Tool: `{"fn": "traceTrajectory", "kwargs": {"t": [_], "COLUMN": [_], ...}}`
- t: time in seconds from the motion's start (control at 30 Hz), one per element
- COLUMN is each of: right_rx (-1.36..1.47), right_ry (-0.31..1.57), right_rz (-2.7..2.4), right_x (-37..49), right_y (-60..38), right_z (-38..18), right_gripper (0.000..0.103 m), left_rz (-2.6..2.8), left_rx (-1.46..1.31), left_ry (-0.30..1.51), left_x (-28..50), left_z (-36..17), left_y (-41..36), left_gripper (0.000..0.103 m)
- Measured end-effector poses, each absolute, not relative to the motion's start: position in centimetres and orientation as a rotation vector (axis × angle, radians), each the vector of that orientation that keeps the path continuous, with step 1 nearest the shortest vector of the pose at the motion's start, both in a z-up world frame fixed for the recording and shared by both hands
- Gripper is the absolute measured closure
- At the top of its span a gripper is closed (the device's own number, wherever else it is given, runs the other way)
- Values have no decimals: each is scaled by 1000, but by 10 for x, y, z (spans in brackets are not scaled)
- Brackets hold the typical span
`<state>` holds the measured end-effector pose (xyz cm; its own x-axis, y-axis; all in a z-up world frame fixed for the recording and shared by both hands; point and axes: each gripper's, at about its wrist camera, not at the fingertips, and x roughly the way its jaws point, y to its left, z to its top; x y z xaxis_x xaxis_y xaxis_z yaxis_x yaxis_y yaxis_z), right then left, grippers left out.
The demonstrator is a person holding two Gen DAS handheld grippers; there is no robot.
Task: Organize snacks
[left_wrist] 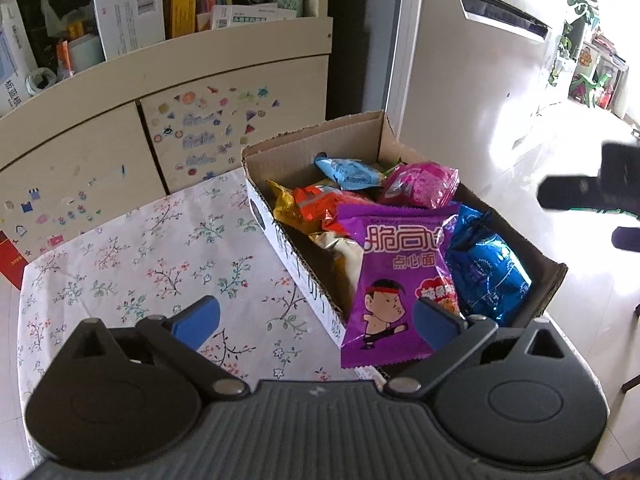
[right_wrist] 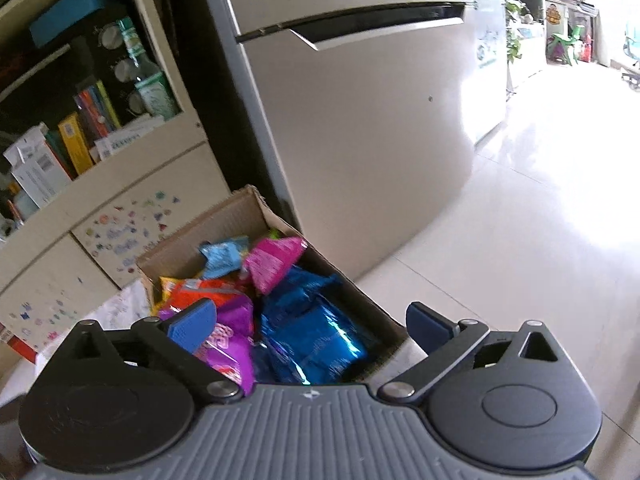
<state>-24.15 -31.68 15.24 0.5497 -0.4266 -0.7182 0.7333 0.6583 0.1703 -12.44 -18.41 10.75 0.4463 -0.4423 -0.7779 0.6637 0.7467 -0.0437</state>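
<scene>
A cardboard box [left_wrist: 280,240] sits on the right edge of a table with a floral cloth [left_wrist: 132,256]. It holds several snack packets: a purple one [left_wrist: 392,276] leaning over the near wall, a dark blue foil one [left_wrist: 488,272], a pink one [left_wrist: 420,184], a light blue one [left_wrist: 348,172] and an orange one [left_wrist: 320,204]. My left gripper [left_wrist: 316,324] is open and empty, just in front of the box. My right gripper [right_wrist: 312,328] is open and empty above the box's near end [right_wrist: 384,320], over the purple packet [right_wrist: 232,340] and blue foil packet [right_wrist: 316,340].
A beige cabinet [left_wrist: 100,140] with stickers and a cluttered shelf stands behind the table. A fridge [right_wrist: 360,140] stands just behind the box. Shiny tiled floor [right_wrist: 520,260] lies to the right. The other gripper shows as a dark shape [left_wrist: 592,192] at the right.
</scene>
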Motion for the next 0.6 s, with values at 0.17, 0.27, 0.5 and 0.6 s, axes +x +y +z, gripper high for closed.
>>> {"fn": "traceTrajectory", "kwargs": {"t": [0.17, 0.27, 0.5, 0.6], "right_rx": [437, 395, 359, 339], "right_ry": [745, 768, 823, 837], "right_rz": [-734, -747, -729, -738], "right_x": [-240, -239, -226, -221], "right_y": [-315, -312, -303, -299], "right_z": [144, 140, 131, 128], "right_gripper": [0, 0, 0, 0], "left_rz": [-683, -670, -638, -624], "left_rx": [295, 291, 260, 261], "left_ry": [882, 890, 891, 889], "left_x": [-120, -115, -100, -97], "left_z": [104, 103, 106, 107], "left_y": [-184, -183, -177, -176], "left_gripper": [1, 1, 1, 1]}}
